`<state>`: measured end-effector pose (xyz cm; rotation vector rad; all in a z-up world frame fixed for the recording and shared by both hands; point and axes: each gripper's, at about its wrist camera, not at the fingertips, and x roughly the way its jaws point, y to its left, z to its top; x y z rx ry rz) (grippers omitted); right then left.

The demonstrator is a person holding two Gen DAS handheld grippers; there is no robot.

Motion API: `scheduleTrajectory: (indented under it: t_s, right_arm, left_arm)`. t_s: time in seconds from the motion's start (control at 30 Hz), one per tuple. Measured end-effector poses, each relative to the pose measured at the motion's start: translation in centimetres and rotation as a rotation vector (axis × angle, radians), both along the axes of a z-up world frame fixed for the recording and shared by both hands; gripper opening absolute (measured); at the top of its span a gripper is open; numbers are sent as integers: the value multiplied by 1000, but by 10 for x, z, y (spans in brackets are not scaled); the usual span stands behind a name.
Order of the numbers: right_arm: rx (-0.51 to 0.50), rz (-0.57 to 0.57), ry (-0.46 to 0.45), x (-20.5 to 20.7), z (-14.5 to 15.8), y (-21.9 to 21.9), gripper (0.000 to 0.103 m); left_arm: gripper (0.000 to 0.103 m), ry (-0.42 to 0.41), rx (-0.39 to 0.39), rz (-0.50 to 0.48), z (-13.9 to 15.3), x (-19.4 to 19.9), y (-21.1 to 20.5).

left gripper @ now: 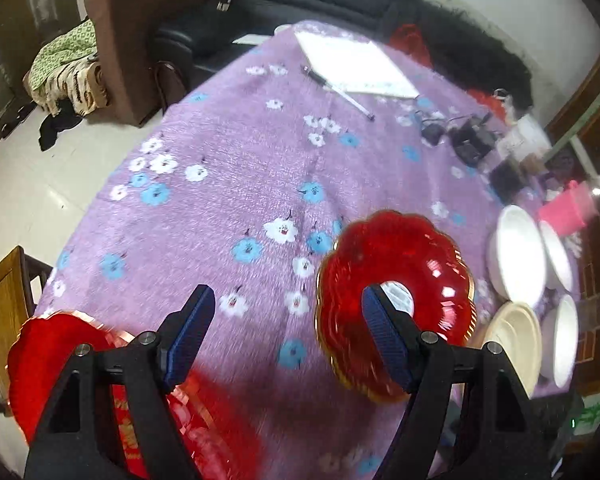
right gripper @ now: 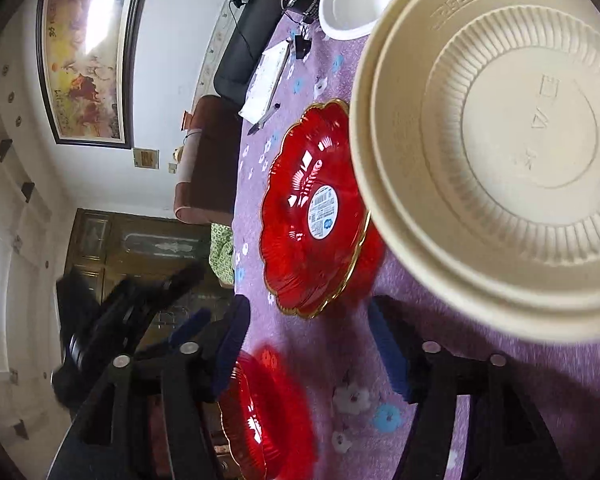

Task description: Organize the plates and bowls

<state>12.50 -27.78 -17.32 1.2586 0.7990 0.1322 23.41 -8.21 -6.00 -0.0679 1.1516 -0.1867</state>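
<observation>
My left gripper (left gripper: 288, 336) hangs open over the purple flowered cloth (left gripper: 236, 200), with only cloth between its blue pads. A red scalloped plate (left gripper: 392, 280) with a gold rim lies just behind its right finger. A second red plate (left gripper: 56, 356) sits at the lower left, partly under the left finger. My right gripper (right gripper: 310, 350) is open too and holds nothing. Ahead of it lies the labelled red plate (right gripper: 316, 208), and the other red plate (right gripper: 260, 412) is by its left finger. A cream plate (right gripper: 500, 140) fills the upper right. The left gripper (right gripper: 180, 300) shows blurred at the left.
White bowls (left gripper: 516, 256) and a cream plate (left gripper: 516, 344) crowd the table's right side, with a pink tub (left gripper: 568, 208) beyond. A notepad (left gripper: 352, 64), a pen (left gripper: 340, 92) and black chargers (left gripper: 468, 140) lie farther back. A brown armchair (left gripper: 132, 40) stands off the far left edge.
</observation>
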Motion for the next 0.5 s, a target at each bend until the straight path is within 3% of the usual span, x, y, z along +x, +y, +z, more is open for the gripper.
scheduleTrajectory:
  t_s: [0.23,0.37,0.5]
  right_arm:
    - [3,0,-19,4,-5,-3,62]
    - [51,-22,-27,4,-10,-7,62]
    - [41,-12,-32,7,-9,-5,62]
  left_arm:
    - [76,110,-61,-22,-28,17,-14]
    - [76,120,-102,-23,-29,18,-15]
    - [76,133,-64,-32,-37,17,-23]
